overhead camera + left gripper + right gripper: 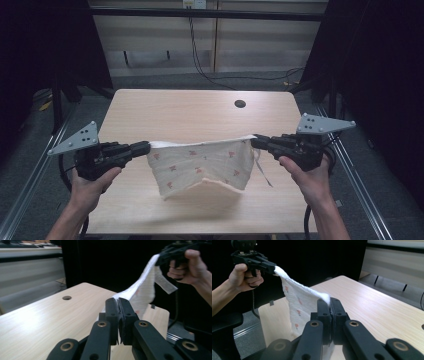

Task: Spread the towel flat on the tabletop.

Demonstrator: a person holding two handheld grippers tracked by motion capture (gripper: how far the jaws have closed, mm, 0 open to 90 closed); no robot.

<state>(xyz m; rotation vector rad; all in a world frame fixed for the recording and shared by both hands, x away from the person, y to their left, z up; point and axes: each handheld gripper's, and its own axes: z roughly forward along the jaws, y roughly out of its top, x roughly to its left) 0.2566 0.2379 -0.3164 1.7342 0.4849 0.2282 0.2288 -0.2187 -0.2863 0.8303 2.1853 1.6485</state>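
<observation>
Pale wooden table [150, 110] below, I hold the white red-patterned cloth [200, 162] taut, left gripper [145, 148] and right gripper [256, 142] clamped on its corners; a thin pinch could slip, dropping one end.

No text, label, brand, number or sign can be read in any view. The white cloth [202, 162] bears only small red printed motifs, not letters, and its hanging tag [165, 282] is too blurred to read.
</observation>
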